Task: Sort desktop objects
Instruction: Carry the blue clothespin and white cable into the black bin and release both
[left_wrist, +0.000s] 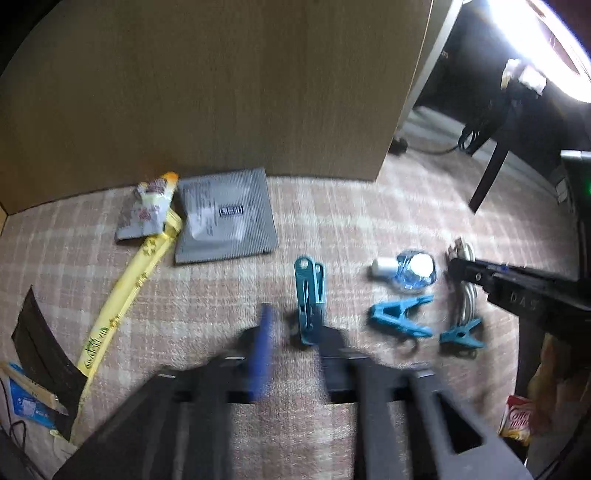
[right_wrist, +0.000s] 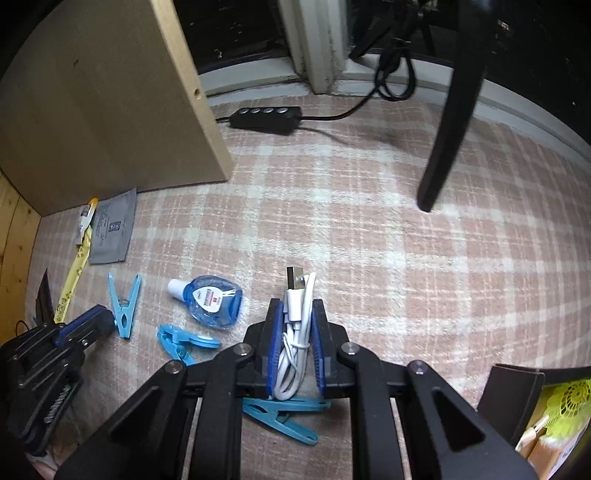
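Observation:
My right gripper (right_wrist: 296, 307) is shut on a bundled white USB cable (right_wrist: 295, 332), its blue pads (right_wrist: 274, 347) pressing both sides; the plug sticks out ahead. In the left wrist view this gripper (left_wrist: 476, 275) sits over the cable (left_wrist: 468, 295). My left gripper (left_wrist: 297, 354) is blurred and open, with nothing between its fingers. A teal clothes peg (left_wrist: 308, 299) lies on the checked cloth (left_wrist: 332, 229) just ahead of its right finger. In the right wrist view the left gripper (right_wrist: 86, 325) is beside that peg (right_wrist: 123, 310).
A blue sanitizer bottle (right_wrist: 214, 299) and two more blue pegs (right_wrist: 184, 343) (right_wrist: 280, 413) lie close by. A grey sachet (left_wrist: 225, 214), snack packet (left_wrist: 147, 210) and yellow strip (left_wrist: 122, 295) rest by a wooden board (left_wrist: 221, 92). A black stand leg (right_wrist: 443, 147) and switch box (right_wrist: 266, 116) stand further back.

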